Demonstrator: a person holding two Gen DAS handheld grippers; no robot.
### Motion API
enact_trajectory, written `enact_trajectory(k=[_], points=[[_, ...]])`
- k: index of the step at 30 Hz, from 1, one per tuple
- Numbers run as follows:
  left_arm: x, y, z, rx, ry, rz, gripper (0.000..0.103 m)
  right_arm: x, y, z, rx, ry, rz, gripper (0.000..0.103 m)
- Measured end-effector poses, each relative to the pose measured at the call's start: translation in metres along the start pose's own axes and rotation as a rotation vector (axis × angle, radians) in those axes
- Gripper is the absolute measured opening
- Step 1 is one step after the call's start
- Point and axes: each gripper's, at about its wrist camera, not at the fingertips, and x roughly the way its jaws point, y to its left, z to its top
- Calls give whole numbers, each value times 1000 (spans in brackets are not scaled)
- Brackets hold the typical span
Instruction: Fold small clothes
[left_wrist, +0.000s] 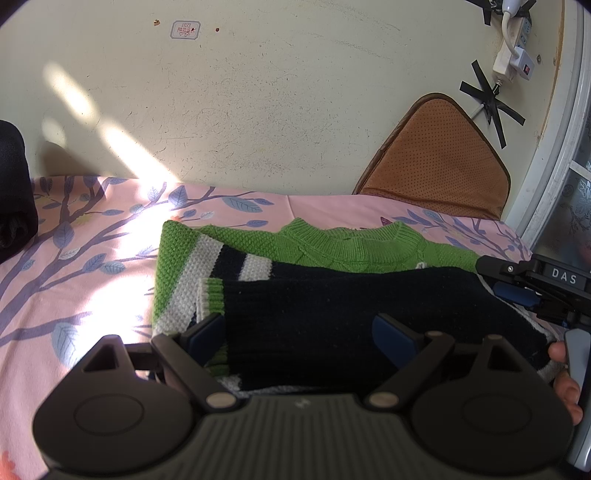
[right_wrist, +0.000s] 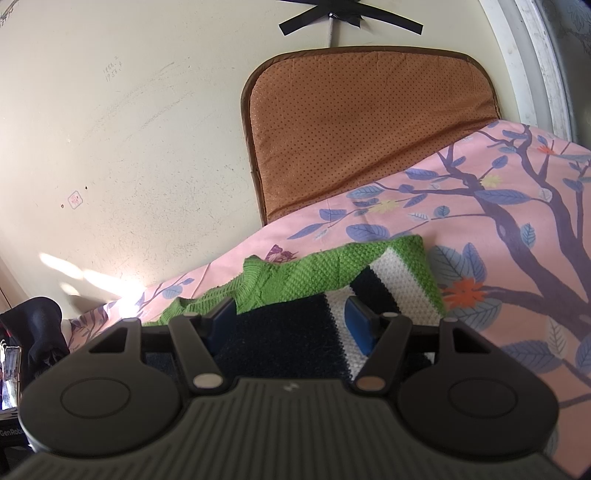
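Both tongs (left_wrist: 299, 332) (right_wrist: 291, 325) hang spread over a folded sweater (left_wrist: 332, 295) on pink leaf-print bedding (left_wrist: 92, 258) beside a cream wall (left_wrist: 258, 110).

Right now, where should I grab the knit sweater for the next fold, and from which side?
Probably take the sweater at its near navy hem, coming in low from the front. That edge lies flat and closest, just ahead of the open left gripper and right gripper, while the green collar sits far back.
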Motion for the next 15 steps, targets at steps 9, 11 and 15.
enact_trajectory(k=[9, 11, 15], points=[[0, -1, 0, 5, 0, -7, 95, 0, 0, 0, 5, -2, 1, 69], [-1, 0, 0, 7, 1, -8, 95, 0, 1, 0, 6, -2, 2, 70], [-1, 0, 0, 7, 2, -9, 95, 0, 1, 0, 7, -2, 1, 70]])
